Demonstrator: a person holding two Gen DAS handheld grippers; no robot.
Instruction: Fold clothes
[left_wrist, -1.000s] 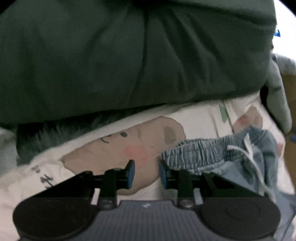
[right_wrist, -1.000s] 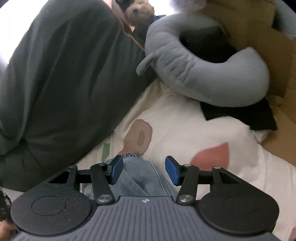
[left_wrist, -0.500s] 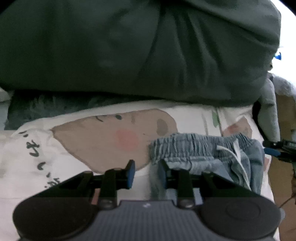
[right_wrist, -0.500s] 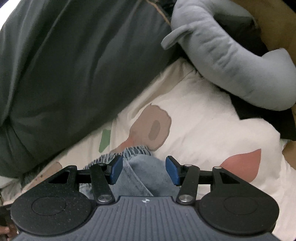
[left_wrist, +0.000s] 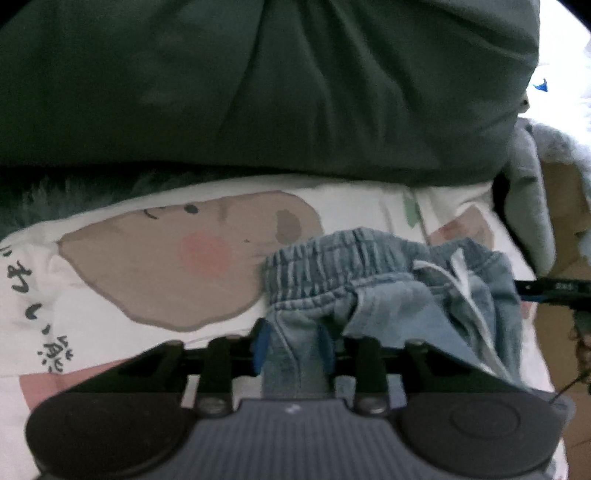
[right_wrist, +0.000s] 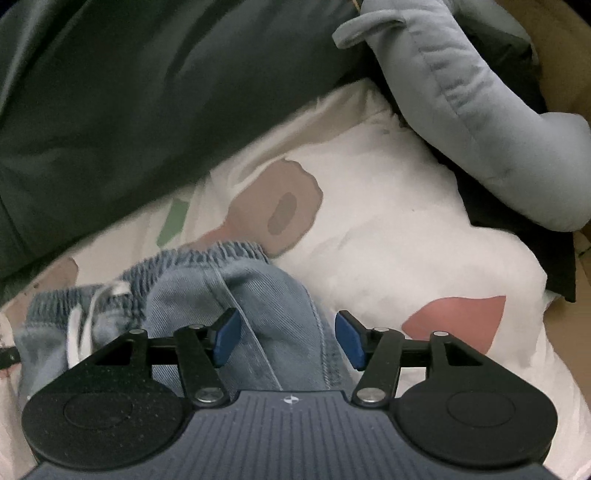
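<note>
Lying bunched on the white bear-print blanket (left_wrist: 110, 295), the denim shorts (left_wrist: 388, 280) sit below a dark green cover (left_wrist: 258, 92). Left gripper (left_wrist: 293, 345) – jaws just opening, a denim fold between its pads. Right gripper (right_wrist: 286, 338) – jaws parted and widening, straddling a denim fold without pressing it.

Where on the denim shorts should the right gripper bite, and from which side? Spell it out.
Grip the denim shorts at the leg fold already lying between the jaws of the right gripper, coming down from above. That stitched fold humps up off the bedding, so the pads can close across it. The jaws have just been opening; the right pad stands clear of the cloth.
</note>
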